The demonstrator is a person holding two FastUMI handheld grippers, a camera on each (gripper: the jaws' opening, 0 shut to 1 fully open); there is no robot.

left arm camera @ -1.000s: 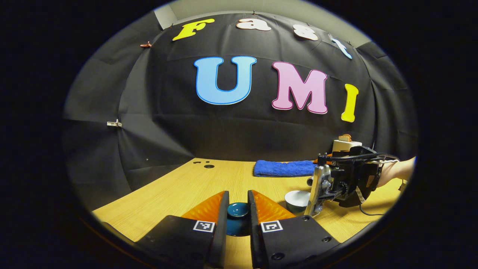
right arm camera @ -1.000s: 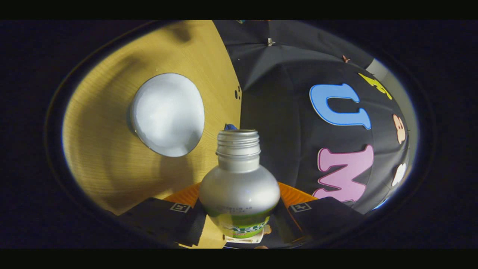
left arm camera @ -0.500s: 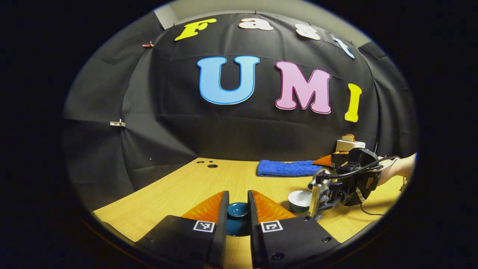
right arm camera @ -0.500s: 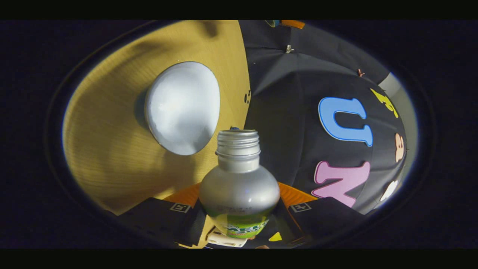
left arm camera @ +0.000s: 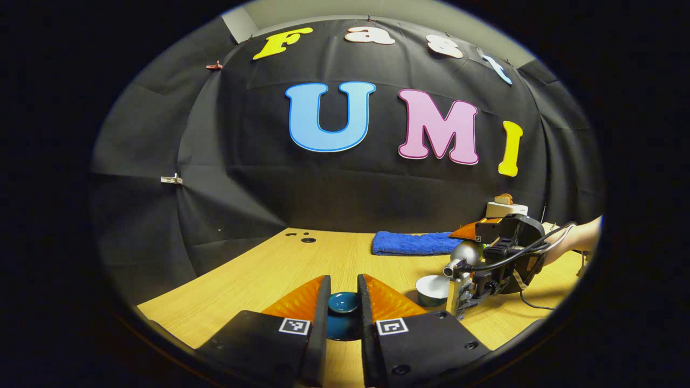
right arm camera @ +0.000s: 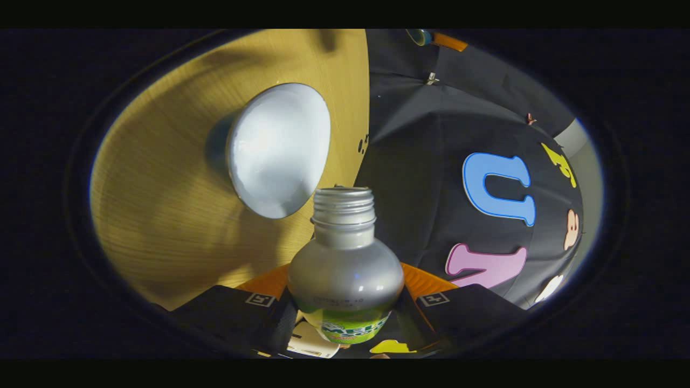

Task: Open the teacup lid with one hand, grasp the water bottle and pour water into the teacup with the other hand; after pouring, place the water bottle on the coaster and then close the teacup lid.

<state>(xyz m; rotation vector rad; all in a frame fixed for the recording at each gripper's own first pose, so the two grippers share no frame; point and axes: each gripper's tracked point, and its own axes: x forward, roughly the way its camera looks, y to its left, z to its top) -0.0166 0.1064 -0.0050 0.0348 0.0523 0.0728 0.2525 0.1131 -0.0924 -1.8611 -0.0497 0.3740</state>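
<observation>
The left gripper view shows a blue towel (left arm camera: 412, 243) on the counter (left arm camera: 259, 275), left tongs (left arm camera: 344, 302) clenched on the lid (left arm camera: 343, 303); right tongs (right arm camera: 345, 302) grasp the bottle (right arm camera: 345, 269), tipped sideways beside the open cup (right arm camera: 277, 148)

blue folded towel (left arm camera: 412, 243) on the wooden table (left arm camera: 259, 275) near the black cloth wall (left arm camera: 345, 188)

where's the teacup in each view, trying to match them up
Left gripper view: the teacup sits low right on the table, beside the right gripper and just under the water bottle.
Right gripper view: the teacup is upper left of centre, above the bottle's mouth.
Shared landmark: the water bottle.
</observation>
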